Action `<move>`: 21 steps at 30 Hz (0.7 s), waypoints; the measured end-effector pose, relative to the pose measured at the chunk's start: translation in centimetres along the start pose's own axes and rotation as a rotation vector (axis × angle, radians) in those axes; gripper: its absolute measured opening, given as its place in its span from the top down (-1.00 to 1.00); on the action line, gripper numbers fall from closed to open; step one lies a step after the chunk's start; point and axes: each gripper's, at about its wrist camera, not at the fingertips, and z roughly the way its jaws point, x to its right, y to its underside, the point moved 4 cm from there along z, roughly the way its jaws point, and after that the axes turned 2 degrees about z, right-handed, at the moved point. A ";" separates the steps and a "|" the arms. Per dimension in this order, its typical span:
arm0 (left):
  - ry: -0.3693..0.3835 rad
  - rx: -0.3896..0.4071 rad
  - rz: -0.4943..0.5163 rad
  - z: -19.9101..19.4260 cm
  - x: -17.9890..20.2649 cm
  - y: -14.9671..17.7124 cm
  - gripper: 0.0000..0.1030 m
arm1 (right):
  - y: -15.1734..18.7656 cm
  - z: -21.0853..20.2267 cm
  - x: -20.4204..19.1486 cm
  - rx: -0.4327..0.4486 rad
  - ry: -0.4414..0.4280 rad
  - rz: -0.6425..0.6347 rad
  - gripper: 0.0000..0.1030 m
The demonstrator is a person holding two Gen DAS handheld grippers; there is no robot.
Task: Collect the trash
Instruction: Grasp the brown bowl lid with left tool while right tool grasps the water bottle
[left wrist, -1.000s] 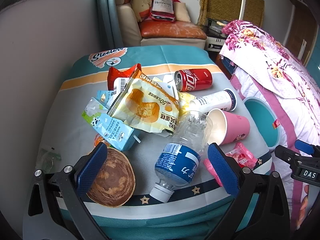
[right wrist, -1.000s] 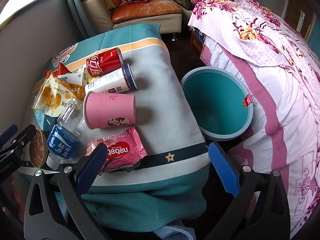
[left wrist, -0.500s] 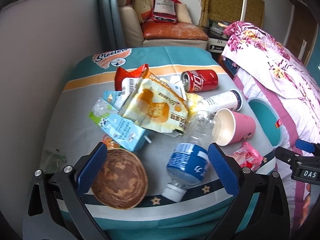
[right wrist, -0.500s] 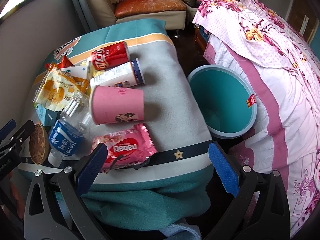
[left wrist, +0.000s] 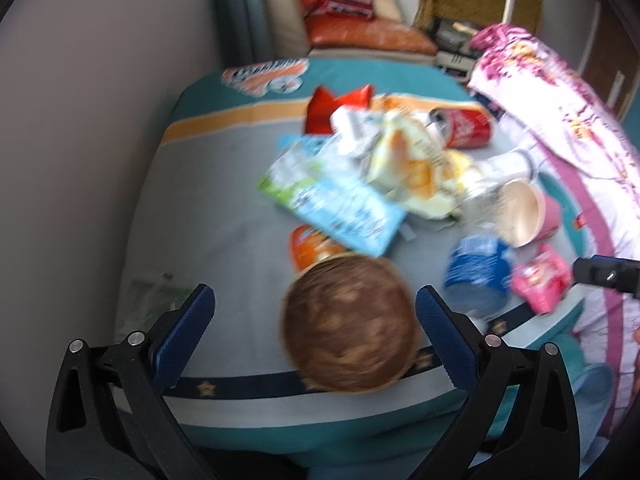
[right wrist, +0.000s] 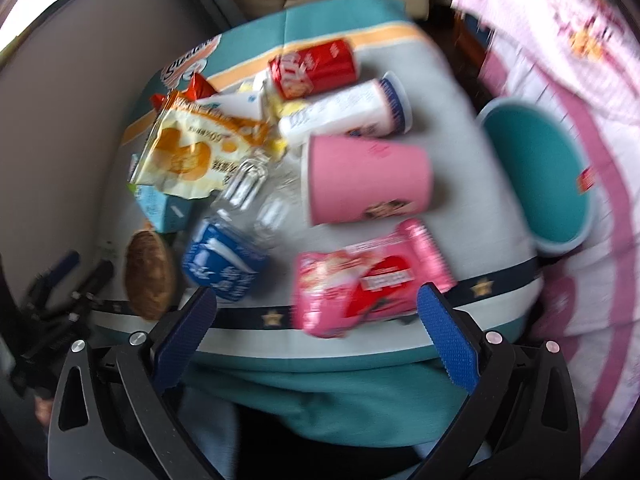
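My left gripper (left wrist: 314,320) has swung over the brown bowl (left wrist: 348,322) at the table's near edge, jaws wide, empty; likely my first pickup. Right gripper (right wrist: 316,320) gapes over the pink wrapper (right wrist: 368,280).

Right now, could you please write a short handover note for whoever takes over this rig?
Left gripper: open, empty, lined up on the brown bowl at the table's near edge.
Right gripper: open, empty, over the pink snack packet.
Pink cup, red can, white tube, water bottle, milk carton and yellow wrapper all lie on the table.
Teal bin stands on the floor to the right; nothing visible inside.
Nothing collected yet; everything remains.
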 end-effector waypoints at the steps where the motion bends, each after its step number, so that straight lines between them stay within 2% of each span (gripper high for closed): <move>1: -0.002 -0.017 -0.004 0.5 -0.4 0.2 -0.95 | -0.2 0.4 -0.4 -0.003 -0.009 0.005 -0.84; 2: -0.002 -0.030 -0.008 0.9 -0.8 0.4 -0.95 | -0.3 0.6 -0.8 -0.003 -0.011 0.005 -0.78; 4: 0.020 -0.054 -0.018 1.8 -1.5 1.1 -0.95 | -0.7 1.4 -1.3 -0.021 -0.015 0.009 -0.29; 6: 0.044 -0.072 -0.013 2.6 -1.7 1.6 -0.94 | -1.1 2.6 -1.9 -0.060 -0.029 0.027 -0.14; 7: 0.050 -0.074 -0.009 2.8 -1.7 1.7 -0.94 | -1.3 3.0 -2.2 -0.072 -0.029 0.031 -0.14; 10: 0.067 -0.085 0.001 3.5 -1.6 1.9 -0.72 | -1.9 4.2 -3.0 -0.087 -0.030 0.028 -0.14; 11: 0.067 -0.094 0.008 3.7 -1.4 2.0 -0.59 | -2.1 4.6 -3.3 -0.090 -0.031 0.028 -0.14; 12: 0.063 -0.105 0.022 4.1 -1.3 2.1 -0.37 | -2.3 4.8 -3.6 -0.092 -0.038 0.030 -0.20; 13: 0.064 -0.115 0.037 4.5 -1.0 2.3 -0.26 | -2.6 5.2 -4.0 -0.099 -0.044 0.030 -0.23; 15: 0.079 -0.141 0.064 5.1 -0.5 2.7 0.13 | -3.1 5.8 -4.4 -0.106 -0.049 0.033 -0.24; 16: 0.078 -0.144 0.072 5.3 -0.4 2.9 0.22 | -3.3 6.2 -4.7 -0.111 -0.052 0.034 -0.24; 18: 0.068 -0.149 0.090 5.8 -0.2 3.3 0.29 | -3.7 7.0 -5.3 -0.129 -0.061 0.034 -0.24; 21: 0.077 -0.161 0.079 6.3 -0.4 3.6 0.27 | -4.2 8.0 -5.8 -0.135 -0.050 0.030 -0.39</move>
